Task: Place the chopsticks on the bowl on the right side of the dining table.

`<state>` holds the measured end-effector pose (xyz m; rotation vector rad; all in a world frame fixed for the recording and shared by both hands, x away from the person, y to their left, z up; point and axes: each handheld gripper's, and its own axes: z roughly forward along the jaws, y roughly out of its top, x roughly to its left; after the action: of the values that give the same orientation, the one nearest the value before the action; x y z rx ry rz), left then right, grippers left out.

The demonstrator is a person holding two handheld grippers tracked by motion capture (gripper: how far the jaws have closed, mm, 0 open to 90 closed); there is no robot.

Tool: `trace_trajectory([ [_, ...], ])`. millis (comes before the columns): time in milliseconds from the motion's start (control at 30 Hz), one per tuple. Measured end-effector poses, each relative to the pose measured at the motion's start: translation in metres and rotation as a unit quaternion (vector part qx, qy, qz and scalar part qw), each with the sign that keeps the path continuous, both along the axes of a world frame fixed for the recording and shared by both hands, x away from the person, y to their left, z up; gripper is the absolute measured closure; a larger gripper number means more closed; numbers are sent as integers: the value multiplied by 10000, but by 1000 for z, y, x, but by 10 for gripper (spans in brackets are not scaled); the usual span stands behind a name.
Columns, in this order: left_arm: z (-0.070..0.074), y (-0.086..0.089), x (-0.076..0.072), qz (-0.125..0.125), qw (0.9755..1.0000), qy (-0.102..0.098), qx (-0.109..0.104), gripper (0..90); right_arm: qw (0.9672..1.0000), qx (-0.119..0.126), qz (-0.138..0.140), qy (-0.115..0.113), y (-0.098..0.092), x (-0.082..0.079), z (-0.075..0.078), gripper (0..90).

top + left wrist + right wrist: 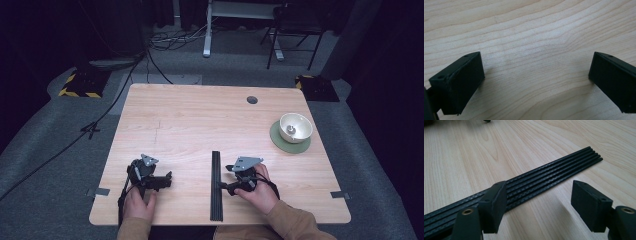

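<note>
The wooden tabletop (200,120) carries little: a white bowl (295,127) on a green mat (280,141) far off at the right edge, and, near the front edge at the middle, a flat bundle of thin black rods (216,186). The rods lie side by side, touching, with their long axis running straight away from the person, front to back.

The bundle sits between the two hands, but not evenly. The right claw (226,188) is just beside it, on its right, pointing leftward across the rods, so its reach meets the long axis roughly square. The left claw (169,176) is well apart on the other side, pointing toward the rods over bare wood.

In the right gripper view the right claw (537,202) stands released and wide, nothing pressed between its pads. One jaw overlaps the near edge of the rods (544,176); the other hangs over plain wood. The bundle runs slantwise across that view.

In the left gripper view the left claw (534,75) is also released, jaws spread wide and low over empty grain.

Judging by this, the right hand is the nearer one for any pick-up.
</note>
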<state>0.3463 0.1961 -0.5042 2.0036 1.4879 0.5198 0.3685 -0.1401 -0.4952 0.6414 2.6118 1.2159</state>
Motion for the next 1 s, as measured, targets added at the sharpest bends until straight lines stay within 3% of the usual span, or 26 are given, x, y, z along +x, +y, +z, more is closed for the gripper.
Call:
trace_trajectory([
  [433,0,0,0,3,10000,-5,7,3,10000,-54,57,-10,0,0,-5,293],
  [533,0,0,0,2,10000,-6,10,3,9999,-157,43,-37,-4,1,-4,298],
  [667,0,0,0,3,10000,-6,12,3,10000,8,-46,46,-5,0,-2,297],
  [700,0,0,0,3,10000,-6,12,3,10000,-32,9,-26,-4,0,-2,297],
  [1000,0,0,0,1,10000,-2,3,3,10000,0,-12,94,1,-3,-5,292],
])
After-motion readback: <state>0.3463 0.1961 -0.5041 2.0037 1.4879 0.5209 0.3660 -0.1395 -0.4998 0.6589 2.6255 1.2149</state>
